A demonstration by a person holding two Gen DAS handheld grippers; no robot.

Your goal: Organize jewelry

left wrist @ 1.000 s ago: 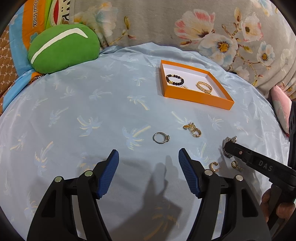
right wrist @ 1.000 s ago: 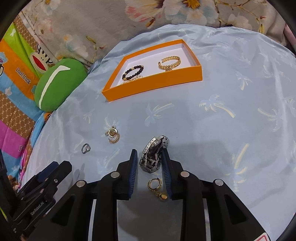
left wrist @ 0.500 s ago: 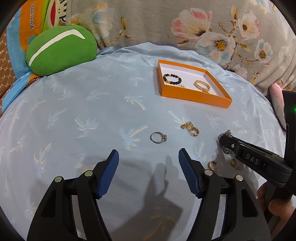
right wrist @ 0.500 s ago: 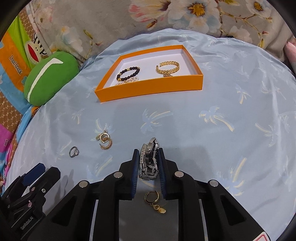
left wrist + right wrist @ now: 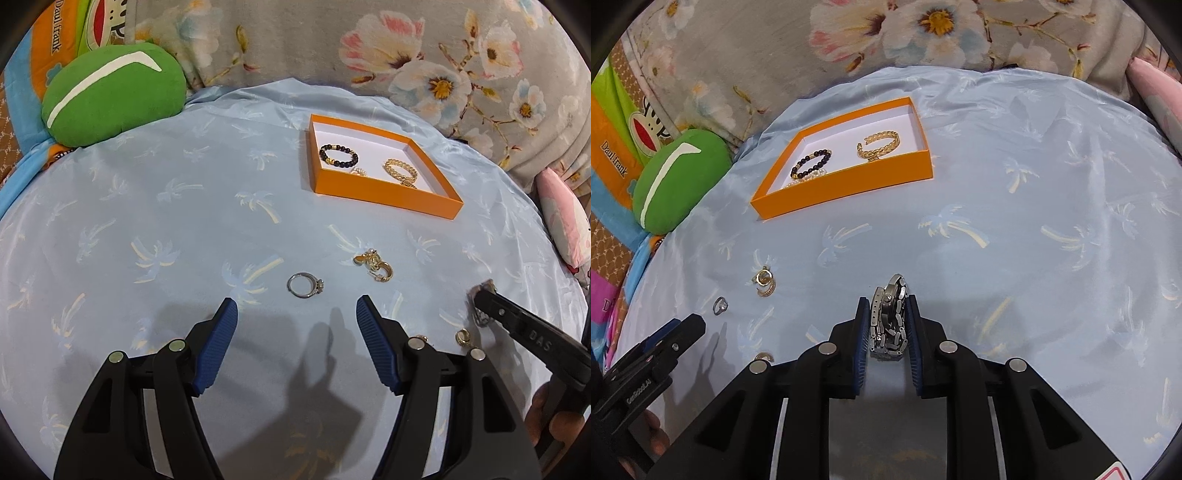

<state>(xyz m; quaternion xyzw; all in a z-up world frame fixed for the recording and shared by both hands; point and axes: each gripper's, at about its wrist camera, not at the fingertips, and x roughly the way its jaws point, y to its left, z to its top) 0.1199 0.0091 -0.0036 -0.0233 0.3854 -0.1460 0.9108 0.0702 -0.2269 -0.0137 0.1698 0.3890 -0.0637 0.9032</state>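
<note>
My right gripper (image 5: 885, 325) is shut on a silver metal watch (image 5: 891, 317) and holds it above the blue cloth; it also shows in the left wrist view (image 5: 484, 306). My left gripper (image 5: 293, 325) is open and empty, just short of a silver ring (image 5: 304, 285). Gold earrings (image 5: 375, 263) lie right of the ring. More gold earrings (image 5: 461, 336) lie near the right gripper. The orange tray (image 5: 849, 182) holds a black bead bracelet (image 5: 810, 162), a gold bracelet (image 5: 879, 144) and a small pearl piece (image 5: 805, 179).
A green cushion (image 5: 110, 92) sits at the back left. Flowered grey fabric (image 5: 406, 48) runs along the back. A pink cushion (image 5: 565, 218) lies at the right edge. The blue palm-print cloth (image 5: 166, 221) covers the surface.
My right gripper closed on the watch and lifted it off the cloth, away from the earrings. My left gripper stayed open and barely moved.
</note>
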